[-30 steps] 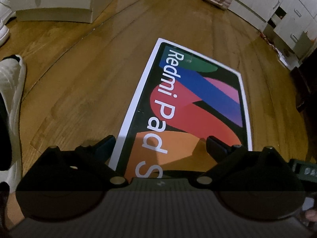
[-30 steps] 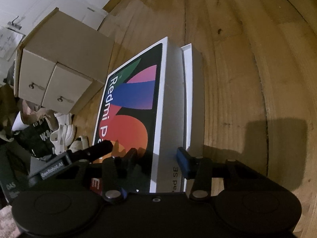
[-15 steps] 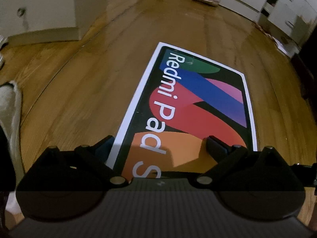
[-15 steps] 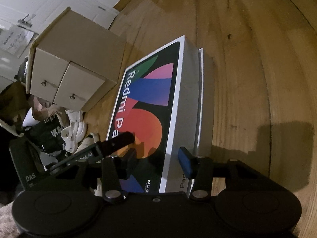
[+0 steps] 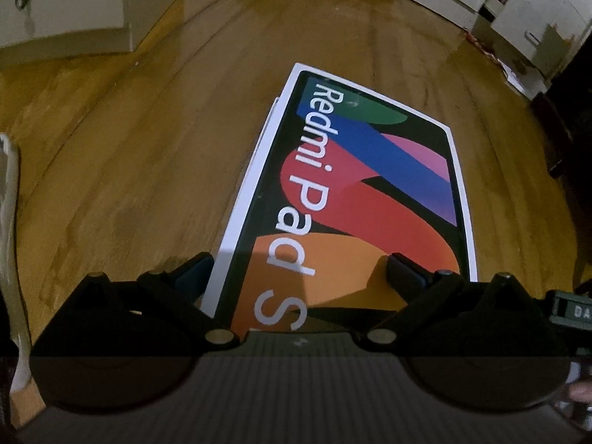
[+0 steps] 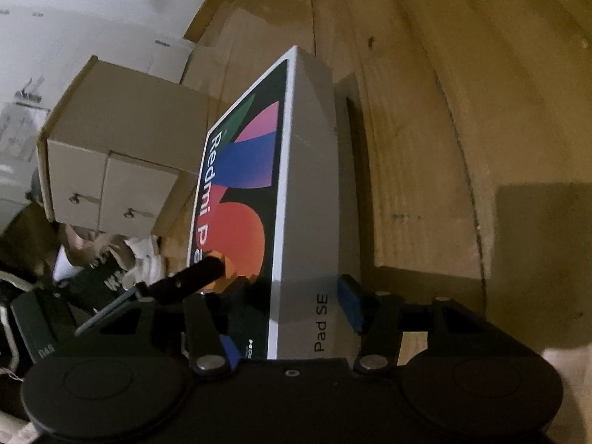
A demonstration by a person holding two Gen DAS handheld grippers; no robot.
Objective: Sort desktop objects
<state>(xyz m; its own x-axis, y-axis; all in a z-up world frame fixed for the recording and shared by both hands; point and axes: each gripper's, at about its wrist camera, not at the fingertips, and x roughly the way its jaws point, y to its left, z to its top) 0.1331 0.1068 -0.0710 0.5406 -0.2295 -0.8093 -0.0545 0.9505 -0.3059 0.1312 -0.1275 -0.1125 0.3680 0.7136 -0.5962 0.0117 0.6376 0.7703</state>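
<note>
Tablet box (image 5: 355, 192): flat white carton, lid printed black with green, blue, pink, red and orange shapes, "Redmi Pad" lettering. Lid sits over a white base (image 5: 259, 155) showing along one long side. Lies on wooden floor (image 5: 148, 155), lettering up.

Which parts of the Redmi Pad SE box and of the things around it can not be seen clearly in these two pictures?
- Redmi Pad SE box, left wrist view: the near end and the last letters are hidden by the left tongs.
- Same box, right wrist view: the lower face is covered by the right tongs.
- White part under the lid: only a thin edge shows.
- Cardboard drawer box: blurred.
</note>
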